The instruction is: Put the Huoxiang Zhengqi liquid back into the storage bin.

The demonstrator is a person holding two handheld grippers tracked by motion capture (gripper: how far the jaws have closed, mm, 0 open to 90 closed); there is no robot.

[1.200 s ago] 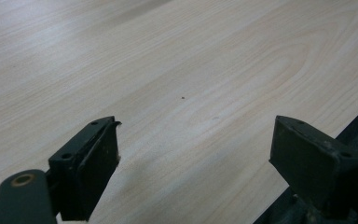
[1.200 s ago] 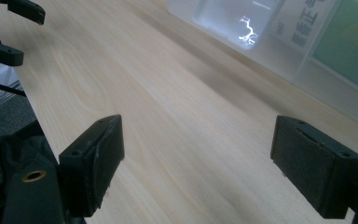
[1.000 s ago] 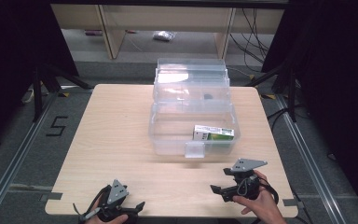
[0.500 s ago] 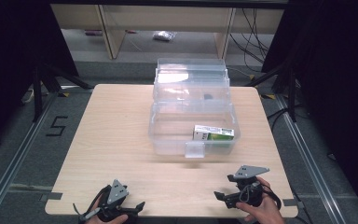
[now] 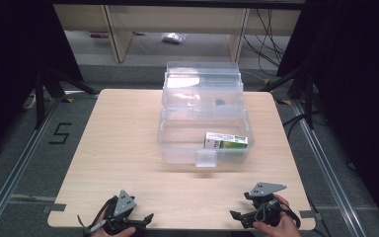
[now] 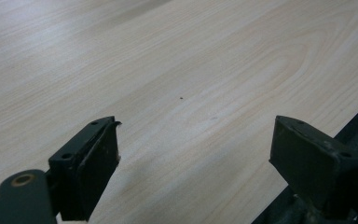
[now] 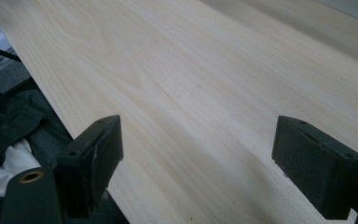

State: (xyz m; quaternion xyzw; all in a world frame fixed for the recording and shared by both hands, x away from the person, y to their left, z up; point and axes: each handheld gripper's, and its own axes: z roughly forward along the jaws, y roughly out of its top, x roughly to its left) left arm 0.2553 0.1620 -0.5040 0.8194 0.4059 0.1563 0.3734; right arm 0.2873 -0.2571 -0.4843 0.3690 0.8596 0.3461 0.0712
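Holding my left gripper (image 5: 140, 220) low at the near left edge of the table (image 5: 118, 148), I have its jaws spread wide with nothing between them; the left gripper view confirms bare wood grain under the gap. Moving toward the middle, a clear plastic box (image 5: 205, 143) stands on the table with its lid (image 5: 202, 86) tipped up behind it, well apart from both grippers. Inside, against the right wall of the box, lies a small green-and-white carton (image 5: 226, 140), flat on its long side. A latch tab (image 5: 206, 158) hangs at the front wall. At the near right edge, my right gripper (image 5: 242, 219) rests in my hand (image 5: 276, 227), jaws likewise released and empty.

Judgement: both tools sit at the rest position, so either the work with the box has not begun or it has just finished. Assuming the lid is to be shut next, one gripper must travel forward past the front wall, reach the raised lid, and swing it down without striking the carton.
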